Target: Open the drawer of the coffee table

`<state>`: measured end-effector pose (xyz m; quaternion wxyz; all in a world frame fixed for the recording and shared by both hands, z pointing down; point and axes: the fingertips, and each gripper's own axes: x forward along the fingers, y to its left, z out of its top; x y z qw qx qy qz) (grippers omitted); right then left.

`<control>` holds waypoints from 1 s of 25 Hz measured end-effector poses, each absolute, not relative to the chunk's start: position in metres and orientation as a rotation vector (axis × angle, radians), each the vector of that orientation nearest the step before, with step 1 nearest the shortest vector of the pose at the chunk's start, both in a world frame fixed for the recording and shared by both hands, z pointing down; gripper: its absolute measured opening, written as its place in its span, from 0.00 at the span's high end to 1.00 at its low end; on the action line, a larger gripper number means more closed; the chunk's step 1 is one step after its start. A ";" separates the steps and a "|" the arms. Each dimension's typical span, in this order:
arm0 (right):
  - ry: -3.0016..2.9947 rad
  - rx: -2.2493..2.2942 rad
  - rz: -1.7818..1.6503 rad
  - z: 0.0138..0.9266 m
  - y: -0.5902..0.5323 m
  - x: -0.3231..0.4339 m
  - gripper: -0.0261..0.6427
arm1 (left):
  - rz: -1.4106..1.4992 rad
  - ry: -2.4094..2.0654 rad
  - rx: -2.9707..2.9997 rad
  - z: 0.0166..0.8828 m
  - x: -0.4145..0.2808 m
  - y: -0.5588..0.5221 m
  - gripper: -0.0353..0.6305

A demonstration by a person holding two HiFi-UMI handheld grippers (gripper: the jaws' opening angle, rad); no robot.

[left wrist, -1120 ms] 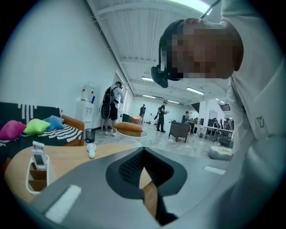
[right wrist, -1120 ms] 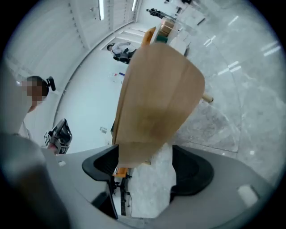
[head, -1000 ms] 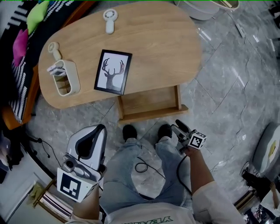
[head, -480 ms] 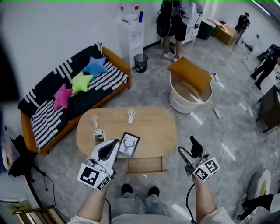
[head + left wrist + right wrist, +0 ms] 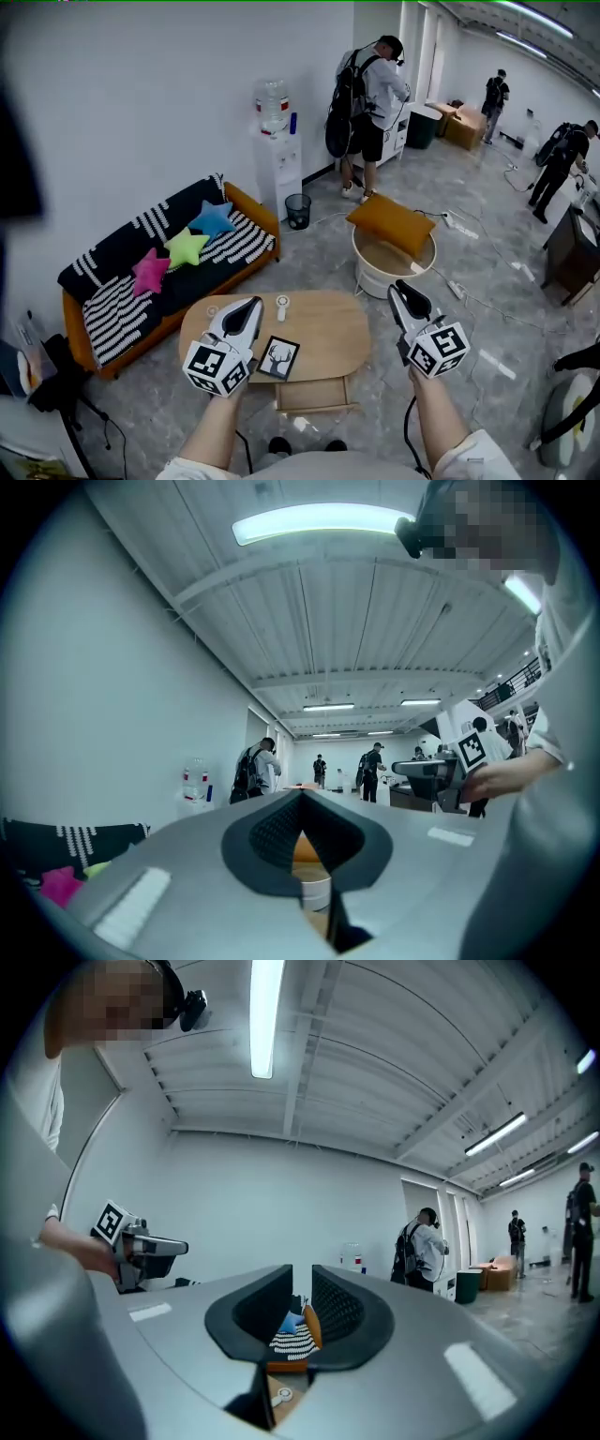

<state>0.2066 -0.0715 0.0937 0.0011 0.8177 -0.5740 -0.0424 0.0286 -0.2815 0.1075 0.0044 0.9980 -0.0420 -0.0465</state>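
The drawer [image 5: 315,396] stands pulled out under the coffee table worktop [image 5: 333,342], at the bottom centre of the head view. The left gripper [image 5: 251,307] fingers seem pressed together. The right gripper [image 5: 397,289] fingers have just been closing; a narrow slit remains, with nothing between them.

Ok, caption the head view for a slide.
Left gripper and right gripper held level; below, the coffee table, drawer open; right jaws have just been closing on nothing.

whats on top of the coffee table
A framed deer picture and a white handheld fan lie on the coffee table. The left gripper covers the top's left part, so anything there is hidden.
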 end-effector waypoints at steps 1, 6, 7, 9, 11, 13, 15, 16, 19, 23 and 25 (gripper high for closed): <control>-1.790 2.569 -0.121 0.095 -0.069 0.207 0.87 | -0.153 -0.136 3.127 0.105 0.029 -0.278 0.95; -1.762 2.558 -0.054 0.111 -0.058 0.211 0.95 | -0.179 -0.176 3.124 0.099 0.027 -0.269 0.95; -1.759 2.558 -0.042 0.114 -0.057 0.212 0.95 | -0.176 -0.185 3.124 0.099 0.026 -0.269 0.95; -1.751 2.567 -0.027 0.119 -0.053 0.215 0.95 | -0.162 -0.201 3.128 0.101 0.026 -0.266 0.95; -1.734 2.579 -0.026 0.120 -0.049 0.219 0.95 | -0.144 -0.219 3.135 0.103 0.027 -0.265 0.95; -1.711 2.587 -0.035 0.119 -0.044 0.224 0.96 | -0.128 -0.247 3.139 0.104 0.027 -0.267 0.95; -1.677 2.600 -0.055 0.118 -0.037 0.230 0.96 | -0.110 -0.285 3.139 0.106 0.027 -0.273 0.95; -1.656 2.610 -0.065 0.118 -0.032 0.233 0.96 | -0.100 -0.306 3.136 0.109 0.026 -0.277 0.95; -1.603 2.648 -0.073 0.119 -0.014 0.243 0.96 | -0.081 -0.356 3.122 0.116 0.020 -0.287 0.95; -1.561 2.671 -0.066 0.122 -0.001 0.251 0.96 | -0.081 -0.385 3.105 0.117 0.017 -0.292 0.95; -1.552 2.669 -0.065 0.121 0.003 0.251 0.96 | -0.080 -0.380 3.107 0.116 0.018 -0.289 0.95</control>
